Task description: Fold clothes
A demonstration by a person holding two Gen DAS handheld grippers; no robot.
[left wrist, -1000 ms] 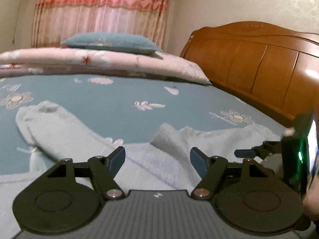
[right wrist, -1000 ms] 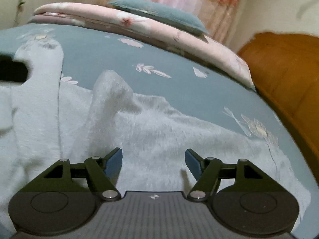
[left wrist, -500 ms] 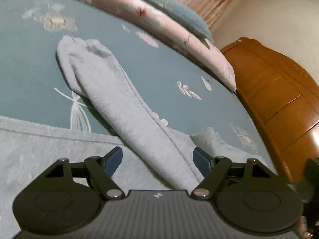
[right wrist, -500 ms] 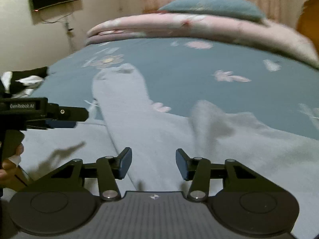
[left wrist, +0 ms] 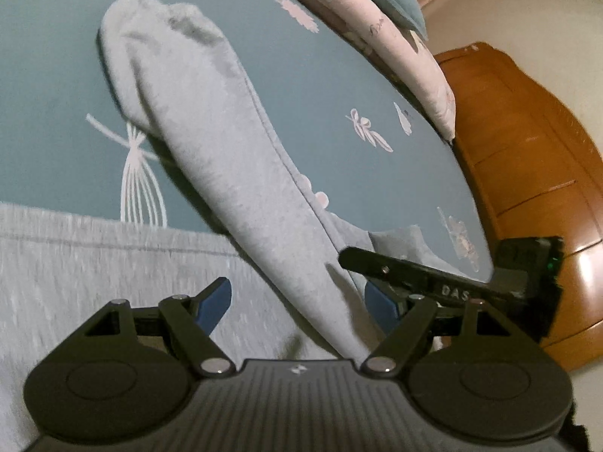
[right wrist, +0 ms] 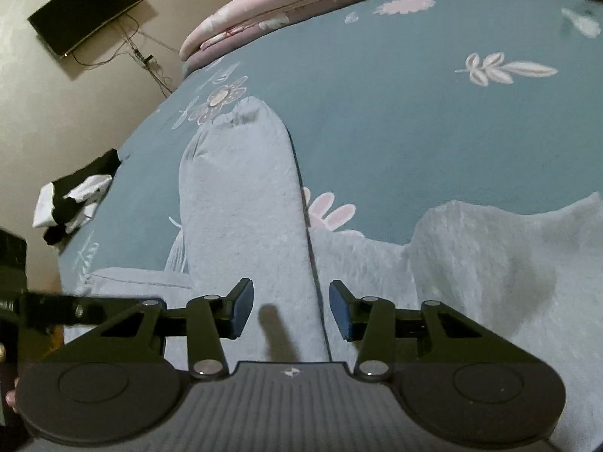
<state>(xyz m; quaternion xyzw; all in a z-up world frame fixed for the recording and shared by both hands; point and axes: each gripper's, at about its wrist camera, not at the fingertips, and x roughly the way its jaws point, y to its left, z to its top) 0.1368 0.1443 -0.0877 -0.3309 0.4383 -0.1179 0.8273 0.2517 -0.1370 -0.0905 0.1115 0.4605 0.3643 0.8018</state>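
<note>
The grey sweater's sleeve (left wrist: 211, 143) lies on the teal bedspread (left wrist: 339, 86) with its long axis running away from me, cuff at the far end, while my left claw (left wrist: 297, 301) and right claw (right wrist: 288, 309), both released, have dropped closer over it than half a second ago.

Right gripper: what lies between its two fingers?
In the right wrist view, the open right gripper has the grey garment's sleeve running up between its fingers, with the sleeve's right edge inside the gap. Neither finger visibly grips it.
</note>
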